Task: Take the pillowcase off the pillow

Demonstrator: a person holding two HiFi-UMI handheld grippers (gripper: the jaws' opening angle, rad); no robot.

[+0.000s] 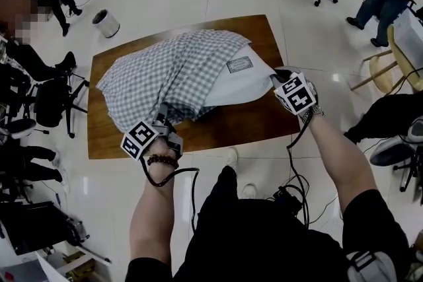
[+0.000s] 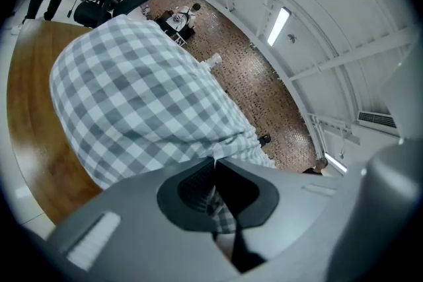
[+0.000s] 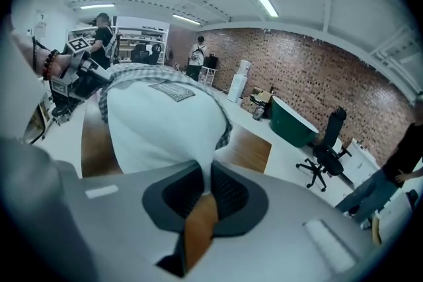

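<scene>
A grey-and-white checked pillowcase [image 1: 172, 72] lies bunched over the far and left parts of a white pillow [image 1: 246, 84] on a brown wooden table [image 1: 244, 122]. The pillow's right end stands bare, with a small printed label [image 1: 239, 65] on its top face. The cover's loose open edge is rumpled across the pillow's middle, and its left end sags toward the table's near edge.

The person leans over the table's near side with both arms stretched forward. The left gripper [image 1: 162, 121], below a wrist with a bead bracelet [image 1: 162, 160], reaches in at the near left. Its jaws are pressed together on a fold of the checked cloth, and the left gripper view shows the fabric [image 2: 145, 102] running down between the pads. The right gripper [image 1: 276, 79] comes in from the right, angled downward. Its jaws are clamped on the pillow's bare white corner, which in the right gripper view tapers [image 3: 165, 129] into the narrow slot between them.
</scene>
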